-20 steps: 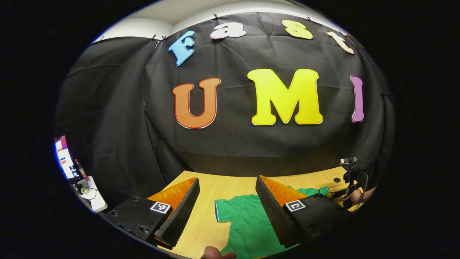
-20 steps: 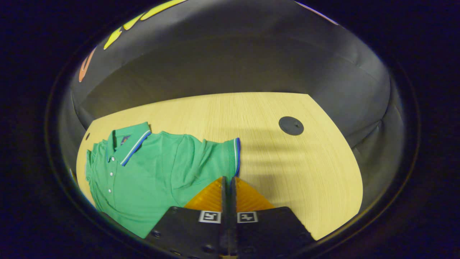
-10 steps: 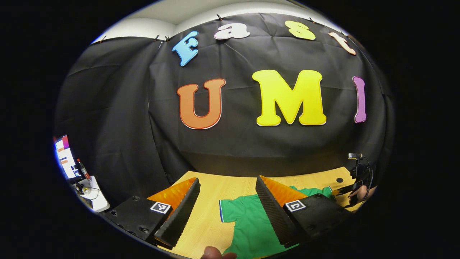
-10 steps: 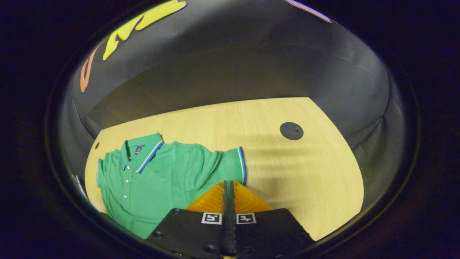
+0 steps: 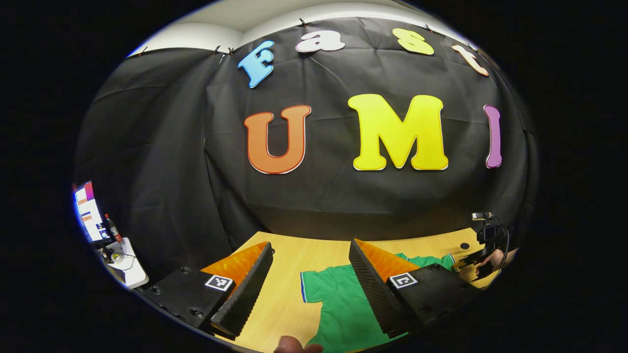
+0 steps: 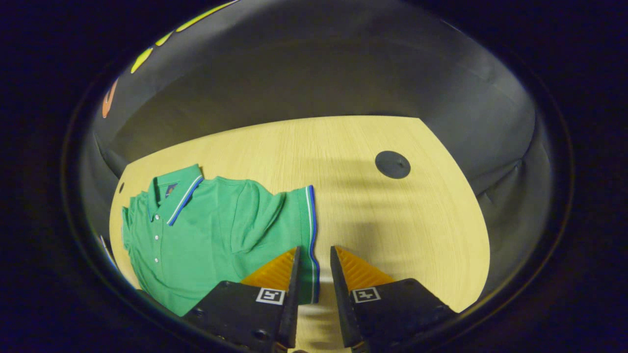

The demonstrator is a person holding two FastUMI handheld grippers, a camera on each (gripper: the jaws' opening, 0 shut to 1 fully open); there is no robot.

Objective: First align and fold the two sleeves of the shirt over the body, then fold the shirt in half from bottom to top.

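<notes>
Lying flat on the table (image 6: 392,220), the shirt (image 6: 211,245) is spread face up, collar (image 6: 176,191) toward the far left edge in the right gripper view. The right gripper (image 6: 314,255) hangs over the near sleeve (image 6: 304,230), fingers a narrow gap apart with the striped cuff showing between them and nothing gripped. In the left gripper view, the left gripper (image 5: 309,255) is spread wide above the shirt's other sleeve (image 5: 319,289), holding nothing.
</notes>
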